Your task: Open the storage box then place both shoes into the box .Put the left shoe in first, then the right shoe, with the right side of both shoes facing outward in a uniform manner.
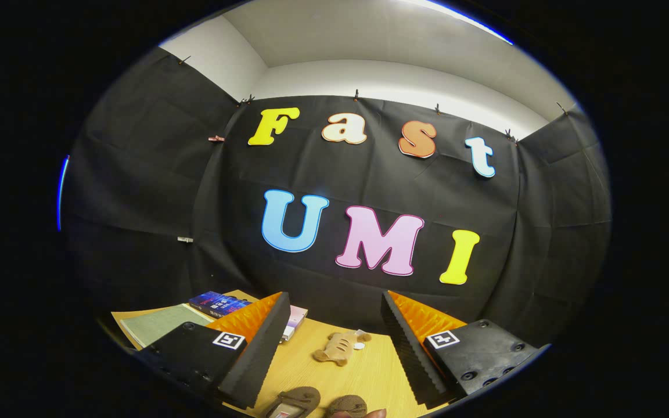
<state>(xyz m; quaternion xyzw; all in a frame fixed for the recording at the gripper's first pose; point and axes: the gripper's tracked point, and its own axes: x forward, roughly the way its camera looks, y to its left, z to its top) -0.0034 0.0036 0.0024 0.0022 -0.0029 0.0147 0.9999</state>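
Gripper (334,342): spread wide, fingers (259,348) well apart, nothing held and nothing touching either one; it hangs above the wooden table (363,371) and faces the black cloth wall (369,191). Shoes: two dark brown items lie side by side on the table in the gap between the fingers, at the near end of it. The left-hand shoe (295,400) shows a dark strap and a lighter insole; the right-hand shoe (347,404) shows as a rounded brown toe or heel, and which of the pair is which cannot be told. Both are cut off, so their facing is unclear. Fingertip (374,413): a person's fingertip sits just beside the right-hand shoe; whether it touches cannot be told. Plush toy (337,346): small, tan, lying on the table beyond the shoes and between the fingers, a small white piece at its far side. Books: a dark blue book (218,303) and a pale pink book (295,320) lie beyond the left finger, partly hidden by it. Green mat (157,325): flat on the table, just beside the blue book.
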